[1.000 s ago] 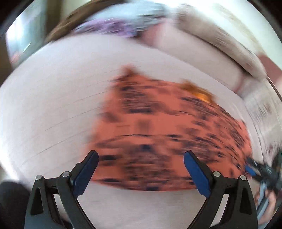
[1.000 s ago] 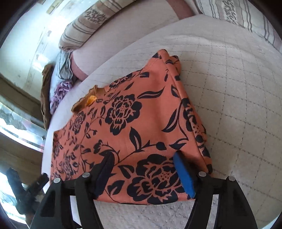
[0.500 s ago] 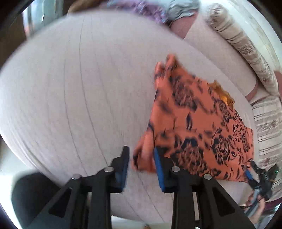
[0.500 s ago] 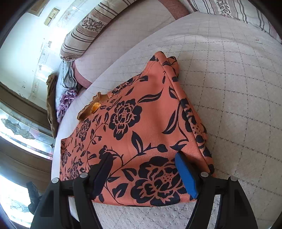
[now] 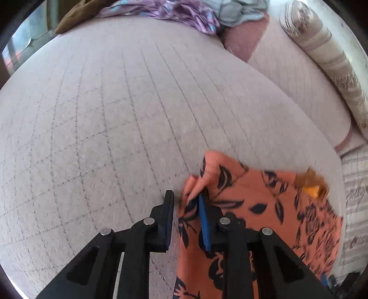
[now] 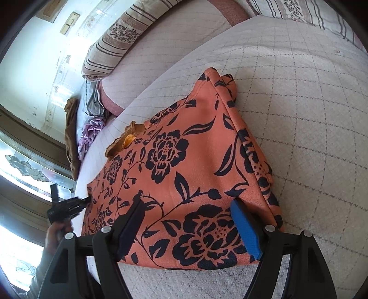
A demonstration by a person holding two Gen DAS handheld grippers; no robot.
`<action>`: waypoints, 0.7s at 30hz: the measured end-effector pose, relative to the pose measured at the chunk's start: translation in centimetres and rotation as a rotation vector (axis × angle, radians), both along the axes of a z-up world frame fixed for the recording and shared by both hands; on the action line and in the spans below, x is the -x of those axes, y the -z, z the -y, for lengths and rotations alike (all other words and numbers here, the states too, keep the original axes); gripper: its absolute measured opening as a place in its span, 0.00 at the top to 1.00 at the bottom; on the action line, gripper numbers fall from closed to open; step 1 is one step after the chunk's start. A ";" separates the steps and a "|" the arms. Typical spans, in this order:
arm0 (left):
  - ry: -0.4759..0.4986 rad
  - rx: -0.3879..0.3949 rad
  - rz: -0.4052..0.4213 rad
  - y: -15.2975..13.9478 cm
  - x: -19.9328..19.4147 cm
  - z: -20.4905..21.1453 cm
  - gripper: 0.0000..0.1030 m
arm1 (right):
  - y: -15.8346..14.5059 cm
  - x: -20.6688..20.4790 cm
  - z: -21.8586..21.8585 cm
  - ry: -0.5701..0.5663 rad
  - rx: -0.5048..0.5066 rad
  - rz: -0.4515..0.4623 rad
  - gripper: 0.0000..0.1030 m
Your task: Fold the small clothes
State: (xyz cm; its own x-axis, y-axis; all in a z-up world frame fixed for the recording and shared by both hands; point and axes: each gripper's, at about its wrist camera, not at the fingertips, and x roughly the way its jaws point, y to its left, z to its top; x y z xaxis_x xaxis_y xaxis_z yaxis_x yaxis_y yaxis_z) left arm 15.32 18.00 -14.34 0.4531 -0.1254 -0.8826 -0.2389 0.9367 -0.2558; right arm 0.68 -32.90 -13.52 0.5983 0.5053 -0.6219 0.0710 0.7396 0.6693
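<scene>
An orange garment with black flowers [image 6: 188,161] lies spread on a quilted pale bed cover [image 6: 310,115]. In the left wrist view the garment [image 5: 264,207] fills the lower right. My left gripper [image 5: 185,200] has its jaws nearly closed around a bunched corner of the cloth. It shows small at the left edge of the right wrist view [image 6: 69,204]. My right gripper [image 6: 188,207] is open, its jaws straddling the garment's near hem over a large flower print. An orange-yellow neckline trim [image 6: 125,140] shows at the garment's far side.
Striped bolster pillows [image 6: 119,39] and a pink-edged cushion [image 6: 161,46] lie at the bed's far end. A pile of purple, grey and brown clothes [image 5: 172,9] sits at the far edge. A stained-glass window [image 6: 25,165] is to the left.
My left gripper has moved to the garment's corner and closed from wide open to pinching the cloth. My right gripper has stayed open over the near hem.
</scene>
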 end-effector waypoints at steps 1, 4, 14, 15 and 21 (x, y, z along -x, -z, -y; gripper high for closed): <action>-0.018 -0.018 0.021 -0.3 0.4 -0.2 0.77 | 0.0 0.0 0.0 0.000 -0.002 0.000 0.22; -0.047 -0.019 0.021 -0.5 2.0 -0.8 0.76 | 0.0 -0.1 0.0 0.004 -0.006 -0.002 0.22; 0.085 -0.152 0.175 -5.0 8.9 5.8 0.29 | -3.5 -4.5 1.6 -0.035 -0.154 0.001 0.22; 0.115 -0.152 0.188 -5.1 9.7 6.7 0.29 | -3.4 -5.8 1.5 -0.056 -0.177 -0.012 0.22; 0.232 -0.155 0.136 -3.3 11.3 10.4 0.29 | 1.6 -13.5 6.8 0.116 -0.328 -0.073 0.26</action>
